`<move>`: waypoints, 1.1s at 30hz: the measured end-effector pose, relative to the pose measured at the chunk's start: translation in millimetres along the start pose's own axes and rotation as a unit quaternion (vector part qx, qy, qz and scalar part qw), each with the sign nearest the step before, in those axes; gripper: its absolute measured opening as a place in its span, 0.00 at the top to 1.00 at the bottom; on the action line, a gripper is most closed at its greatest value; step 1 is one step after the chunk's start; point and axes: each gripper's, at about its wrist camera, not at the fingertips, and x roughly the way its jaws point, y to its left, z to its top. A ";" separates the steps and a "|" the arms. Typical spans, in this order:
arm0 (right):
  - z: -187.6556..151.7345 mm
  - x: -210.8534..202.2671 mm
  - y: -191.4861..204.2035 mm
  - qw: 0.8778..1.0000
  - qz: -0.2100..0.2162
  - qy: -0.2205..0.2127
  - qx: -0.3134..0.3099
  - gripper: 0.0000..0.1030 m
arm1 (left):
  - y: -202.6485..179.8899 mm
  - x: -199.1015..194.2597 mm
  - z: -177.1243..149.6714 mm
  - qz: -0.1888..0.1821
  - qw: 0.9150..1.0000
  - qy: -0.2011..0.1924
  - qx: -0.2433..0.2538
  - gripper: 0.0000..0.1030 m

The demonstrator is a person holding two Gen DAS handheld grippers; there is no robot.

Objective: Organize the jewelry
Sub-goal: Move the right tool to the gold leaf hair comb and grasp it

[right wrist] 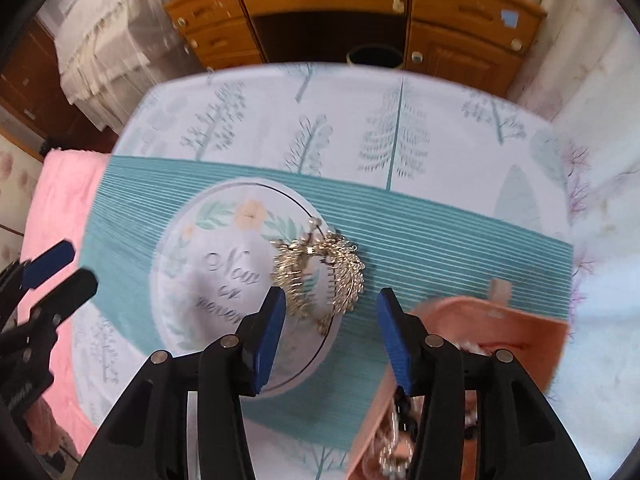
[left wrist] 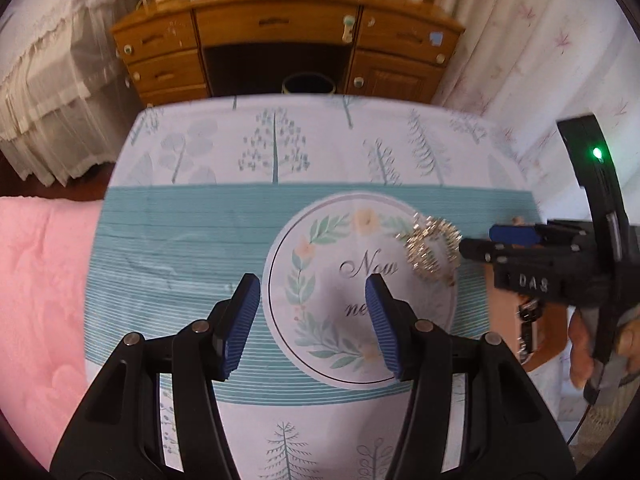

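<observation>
A counter (right wrist: 440,240) under a tree-printed cloth fills both views, with a wooden dresser (left wrist: 280,24) far behind it and a pink blanket (left wrist: 40,280) to the left. In the middle of the cloth is a round flowered panel (right wrist: 224,272). At the near right stands a pink box (right wrist: 500,320) with dark and pale beads showing inside. A gold leaf-shaped ornament (right wrist: 320,272) lies loose on the right edge of the round panel, just left of the box.

The right hand-held gripper (right wrist: 332,320) hangs just near of the ornament, jaws partly apart and empty. The left hand-held gripper (left wrist: 312,316) is also part open, holding nothing, over the panel's near left.

The step looks like sorting this ornament: next, a gripper would need to close on it gently, since its thin sprigs may snag or bend.
</observation>
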 end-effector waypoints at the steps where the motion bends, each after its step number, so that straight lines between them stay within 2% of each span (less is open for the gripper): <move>1: 2.5 9.5 -2.1 1.000 0.001 0.006 0.001 0.53 | 1.8 6.1 -2.0 -0.001 1.000 0.004 -0.001 0.50; 9: 10.7 56.5 3.3 1.000 -0.009 0.023 -0.011 0.53 | 5.3 44.6 -4.7 -0.013 1.000 0.026 -0.008 0.50; 13: 13.9 67.5 3.3 1.000 -0.013 0.023 -0.013 0.53 | 1.5 53.5 -4.6 -0.019 0.999 0.032 -0.005 0.50; 28: 20.0 67.3 -0.7 0.999 -0.028 0.019 -0.014 0.53 | -6.4 62.7 -6.2 -0.028 0.999 0.039 0.001 0.50; 33: 19.8 72.8 0.9 0.998 -0.051 0.015 -0.017 0.69 | -6.3 65.2 -8.4 -0.028 0.999 0.044 0.000 0.50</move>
